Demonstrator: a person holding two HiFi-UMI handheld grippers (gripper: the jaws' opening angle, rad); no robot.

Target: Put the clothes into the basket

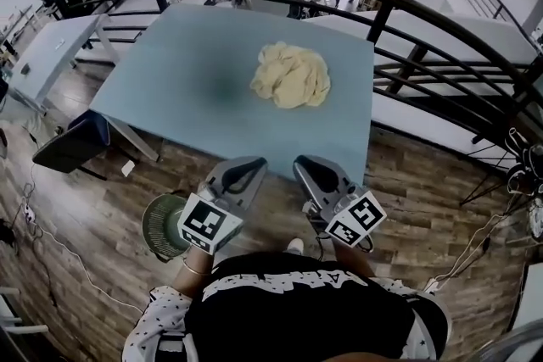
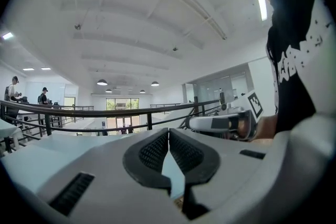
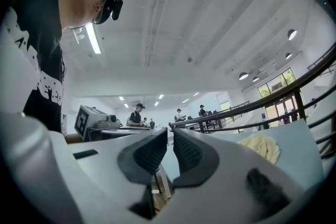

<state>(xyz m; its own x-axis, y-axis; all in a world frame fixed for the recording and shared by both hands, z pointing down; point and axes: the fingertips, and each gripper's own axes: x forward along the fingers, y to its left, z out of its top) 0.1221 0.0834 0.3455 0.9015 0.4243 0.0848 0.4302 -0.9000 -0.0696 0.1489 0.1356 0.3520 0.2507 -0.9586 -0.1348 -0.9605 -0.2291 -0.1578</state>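
Observation:
A crumpled cream-yellow heap of clothes [image 1: 290, 76] lies on the light blue table [image 1: 195, 72], right of its middle. The right gripper view also catches the clothes [image 3: 261, 145] at its right. A green round basket [image 1: 163, 225] stands on the wooden floor at the person's left, partly hidden behind the left gripper's marker cube. Both grippers are held side by side in front of the person, just short of the table's near edge. My left gripper [image 1: 249, 167] [image 2: 169, 131] is shut and empty. My right gripper [image 1: 307, 167] [image 3: 170, 132] is shut and empty too.
A black curved railing [image 1: 424, 8] runs behind and to the right of the table. A dark blue chair [image 1: 72, 144] stands at the table's left corner, and a white table [image 1: 47, 51] lies further left. Cables trail on the floor at left and right. People stand far off.

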